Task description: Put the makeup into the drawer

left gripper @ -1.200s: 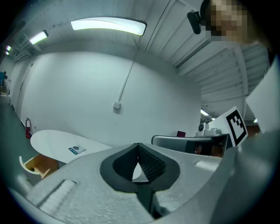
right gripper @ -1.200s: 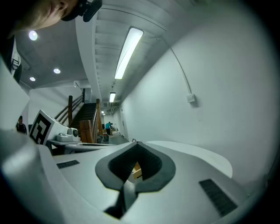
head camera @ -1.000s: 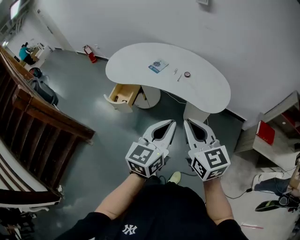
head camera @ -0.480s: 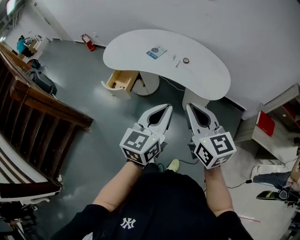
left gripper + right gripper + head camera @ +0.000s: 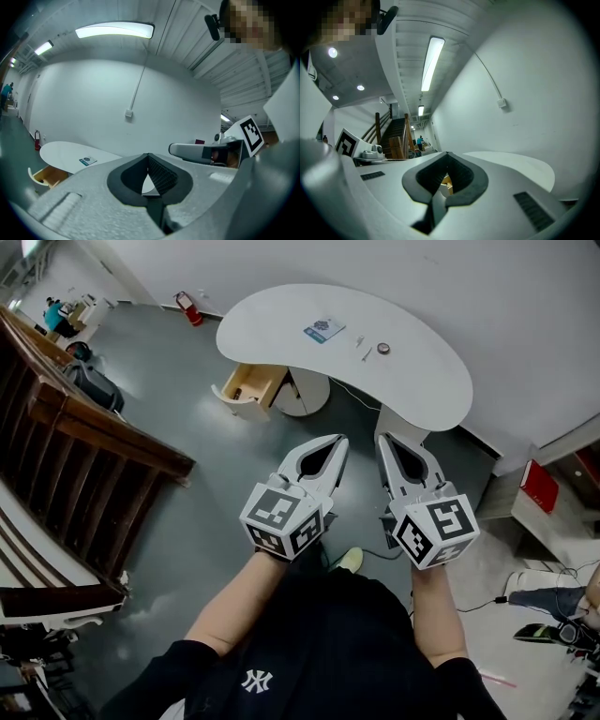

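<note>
Both grippers are held side by side over the grey floor, well short of the white curved table (image 5: 412, 381). My left gripper (image 5: 342, 439) is shut with nothing in it; its tips meet in the left gripper view (image 5: 148, 155). My right gripper (image 5: 382, 437) is shut and empty too (image 5: 447, 153). On the table lie a blue packet (image 5: 322, 330), a thin stick-like item (image 5: 366, 352) and a small round makeup pot (image 5: 382, 349). A wooden drawer (image 5: 251, 385) stands pulled open under the table's left end.
A dark wooden stair railing (image 5: 84, 437) runs along the left. A white wall (image 5: 487, 296) stands behind the table. Shelving with a red box (image 5: 536, 486) and cables on the floor (image 5: 487, 601) lie at the right. A person stands far off at the top left (image 5: 58, 315).
Both grippers stay shut and close together. The head view has shifted, so the table and drawer sit a little further right in the picture than before.
</note>
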`<state>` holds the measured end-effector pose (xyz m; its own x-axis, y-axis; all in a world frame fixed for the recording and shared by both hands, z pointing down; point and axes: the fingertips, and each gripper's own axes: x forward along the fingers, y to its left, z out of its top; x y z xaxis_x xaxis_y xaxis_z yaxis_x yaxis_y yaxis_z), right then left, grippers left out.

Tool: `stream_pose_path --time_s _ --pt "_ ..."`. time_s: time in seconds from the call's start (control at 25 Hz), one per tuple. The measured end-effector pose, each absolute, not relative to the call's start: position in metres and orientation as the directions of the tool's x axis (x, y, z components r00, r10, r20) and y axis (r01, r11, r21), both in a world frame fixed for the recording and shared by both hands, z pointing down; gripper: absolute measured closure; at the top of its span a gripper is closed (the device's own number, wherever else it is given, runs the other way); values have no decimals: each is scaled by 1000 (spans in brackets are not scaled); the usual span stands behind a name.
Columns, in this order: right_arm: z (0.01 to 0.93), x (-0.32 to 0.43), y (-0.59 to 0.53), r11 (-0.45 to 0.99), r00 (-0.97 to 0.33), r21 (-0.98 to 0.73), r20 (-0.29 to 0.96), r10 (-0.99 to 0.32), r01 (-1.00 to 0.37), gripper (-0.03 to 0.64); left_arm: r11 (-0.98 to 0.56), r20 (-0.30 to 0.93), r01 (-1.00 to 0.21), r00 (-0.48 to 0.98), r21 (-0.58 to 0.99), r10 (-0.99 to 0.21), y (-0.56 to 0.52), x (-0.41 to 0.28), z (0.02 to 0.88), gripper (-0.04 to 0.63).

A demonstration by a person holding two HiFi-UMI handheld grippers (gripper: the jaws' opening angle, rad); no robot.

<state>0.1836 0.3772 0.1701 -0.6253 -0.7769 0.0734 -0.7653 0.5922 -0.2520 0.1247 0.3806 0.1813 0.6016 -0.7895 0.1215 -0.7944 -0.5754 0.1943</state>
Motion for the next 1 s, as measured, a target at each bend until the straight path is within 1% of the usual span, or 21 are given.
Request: stream_pose_path --time_s 0.28,0.64,1.0 --pt "182 182 359 576 -615 -257 102 -782 -776 601 -583 126 -787 611 201 -782 363 124 189 584" --pt "195 176 304 531 -575 -255 144 -806 -808 601 -621 133 -756 650 205 -748 306 120 202 584" --pt "213 131 212 485 -533 -249 193 -824 -839 601 -672 140 -723 691 161 -709 213 82 212 586"
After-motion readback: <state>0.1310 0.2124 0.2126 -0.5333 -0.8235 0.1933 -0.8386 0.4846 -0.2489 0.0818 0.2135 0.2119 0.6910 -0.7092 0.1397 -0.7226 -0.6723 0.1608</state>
